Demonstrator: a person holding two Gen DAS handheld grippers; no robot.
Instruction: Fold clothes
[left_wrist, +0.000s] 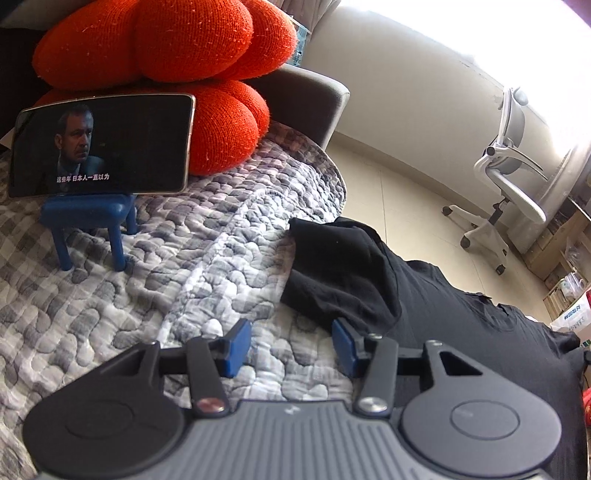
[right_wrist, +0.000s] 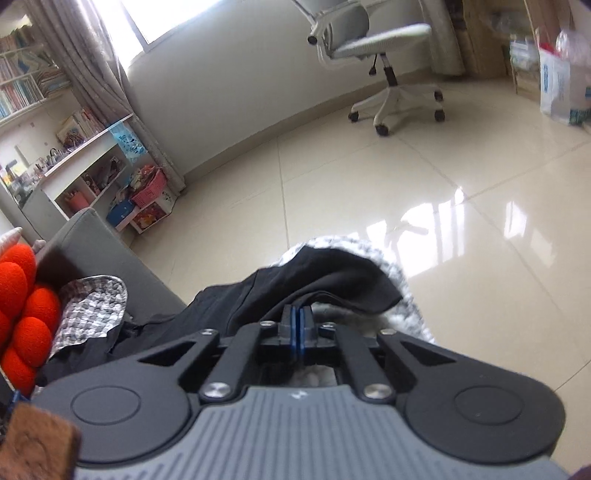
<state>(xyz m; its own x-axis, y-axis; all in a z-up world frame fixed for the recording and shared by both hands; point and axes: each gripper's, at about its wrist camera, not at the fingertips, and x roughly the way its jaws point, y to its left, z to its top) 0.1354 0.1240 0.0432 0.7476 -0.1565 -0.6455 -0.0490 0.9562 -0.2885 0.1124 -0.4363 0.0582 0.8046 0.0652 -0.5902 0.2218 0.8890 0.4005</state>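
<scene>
A black garment lies crumpled on the grey quilted cover, with one sleeve flap folded toward the middle. My left gripper is open just above the cover; its right pad touches the sleeve's lower edge, and nothing lies between the pads. In the right wrist view, the black garment is bunched over the edge of the cover. There my right gripper is shut, its blue pads pressed together on a hem of the cloth.
A phone playing video stands on a small blue stand before an orange knotted cushion. The grey sofa arm is to the left. A white office chair stands on the tiled floor, with shelves beyond.
</scene>
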